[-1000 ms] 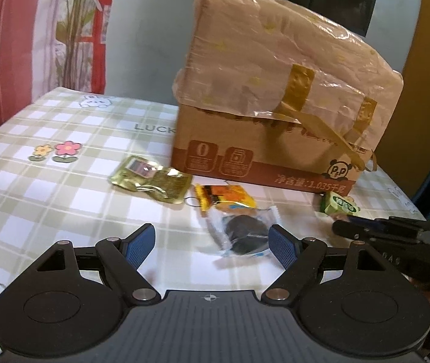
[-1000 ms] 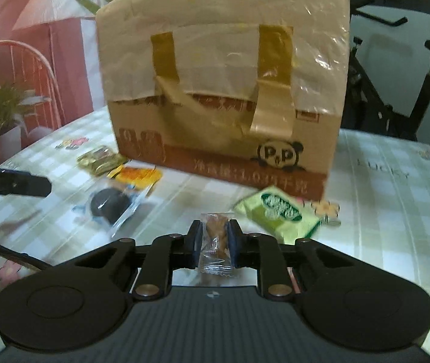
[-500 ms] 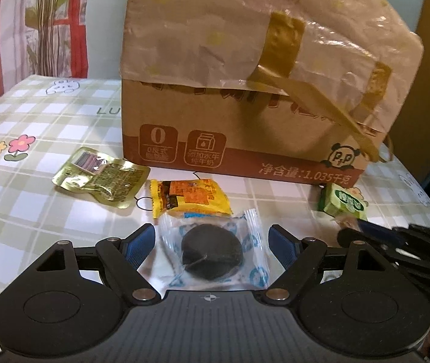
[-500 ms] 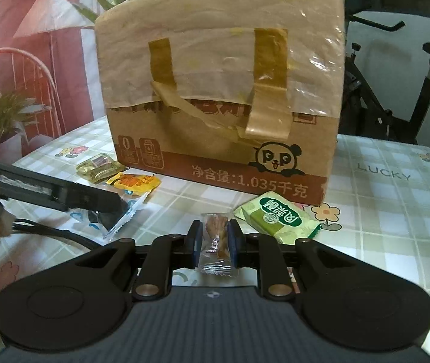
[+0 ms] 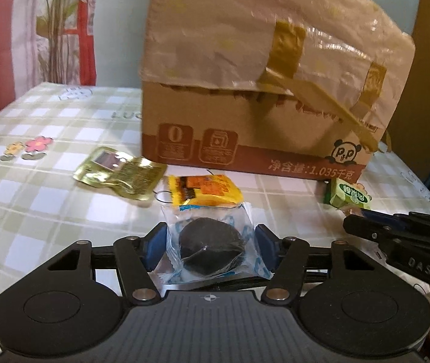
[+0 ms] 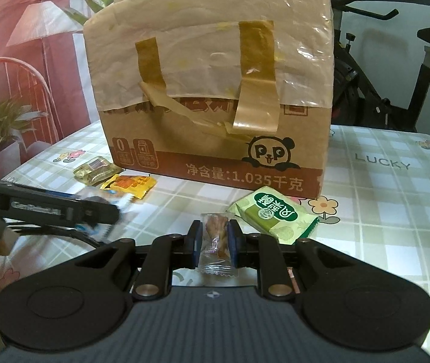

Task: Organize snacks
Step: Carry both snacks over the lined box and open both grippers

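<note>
On the left, the left gripper (image 5: 211,246) has its jaws around the dark cookie pack (image 5: 212,249) low over the desk (image 5: 33,199); its slick wrapper could slip. The right gripper (image 6: 215,239) pinches a nut packet (image 6: 216,242) by the green pack (image 6: 272,214), which may snag.

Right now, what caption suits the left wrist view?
Left gripper closing on a clear-wrapped dark cake before a taped cardboard box.

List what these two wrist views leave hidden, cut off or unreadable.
- Cardboard box: its inside is hidden by its taped walls in both views.
- Yellow packet: print too blurred to read, left view.
- Dark snack: in the right view, motion blur and the left gripper hide it.
- Clear-wrapped snack: no readable label.
</note>
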